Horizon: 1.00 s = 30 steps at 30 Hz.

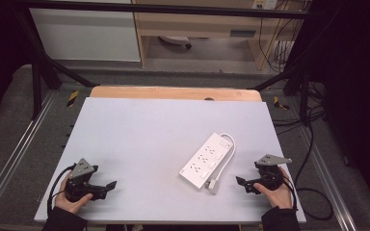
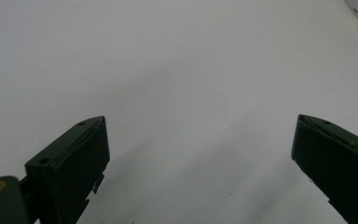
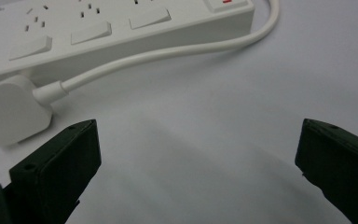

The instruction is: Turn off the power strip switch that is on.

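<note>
Both the left gripper (image 1: 107,187) and right gripper (image 1: 244,184) rest empty, jaws apart; the right should probably approach the power strip's (image 1: 207,160) plug (image 3: 11,111) squarely.

I'm looking at a lab or recording workspace, not a home. A black metal frame (image 1: 43,62) is boxing in the white surface (image 1: 139,144), aluminium rails (image 1: 9,159) are running along the grey carpeted floor, black cables (image 1: 313,144) are trailing at the right, hazard-striped tape (image 1: 72,97) is marking the corners, and a wooden shelving unit (image 1: 197,24) is standing behind.
</note>
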Each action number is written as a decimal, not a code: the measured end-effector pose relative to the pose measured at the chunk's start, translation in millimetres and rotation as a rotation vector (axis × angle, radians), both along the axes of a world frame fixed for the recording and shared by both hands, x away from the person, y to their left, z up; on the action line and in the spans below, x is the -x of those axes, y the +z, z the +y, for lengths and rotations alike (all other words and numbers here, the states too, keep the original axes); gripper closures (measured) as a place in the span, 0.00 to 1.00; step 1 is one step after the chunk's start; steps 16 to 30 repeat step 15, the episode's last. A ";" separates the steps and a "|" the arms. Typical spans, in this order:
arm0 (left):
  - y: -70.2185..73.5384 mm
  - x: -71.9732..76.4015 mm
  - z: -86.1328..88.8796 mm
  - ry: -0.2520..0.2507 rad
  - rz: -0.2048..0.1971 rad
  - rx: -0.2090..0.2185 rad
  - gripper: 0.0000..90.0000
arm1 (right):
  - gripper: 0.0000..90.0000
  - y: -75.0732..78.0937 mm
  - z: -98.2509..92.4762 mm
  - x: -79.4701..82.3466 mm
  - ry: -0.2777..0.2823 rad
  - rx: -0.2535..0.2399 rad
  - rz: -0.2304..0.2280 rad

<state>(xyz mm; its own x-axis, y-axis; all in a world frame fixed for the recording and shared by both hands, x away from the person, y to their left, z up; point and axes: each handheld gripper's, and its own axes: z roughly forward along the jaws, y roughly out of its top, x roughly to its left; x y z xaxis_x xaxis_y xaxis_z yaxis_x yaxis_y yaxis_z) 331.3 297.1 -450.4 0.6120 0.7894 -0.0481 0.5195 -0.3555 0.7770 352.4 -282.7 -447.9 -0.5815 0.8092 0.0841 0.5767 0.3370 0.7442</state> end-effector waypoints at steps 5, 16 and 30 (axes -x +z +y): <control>-0.4 -0.2 -0.6 -0.003 0.002 -0.002 0.04 | 0.01 -4.8 -4.8 3.2 0.002 0.024 0.010; -0.7 -0.2 -1.7 -0.005 0.003 -0.004 0.04 | 0.01 -6.6 -8.7 5.4 0.001 0.022 0.015; -0.7 -0.2 -1.7 -0.005 0.003 -0.004 0.04 | 0.01 -6.6 -8.7 5.4 0.001 0.022 0.015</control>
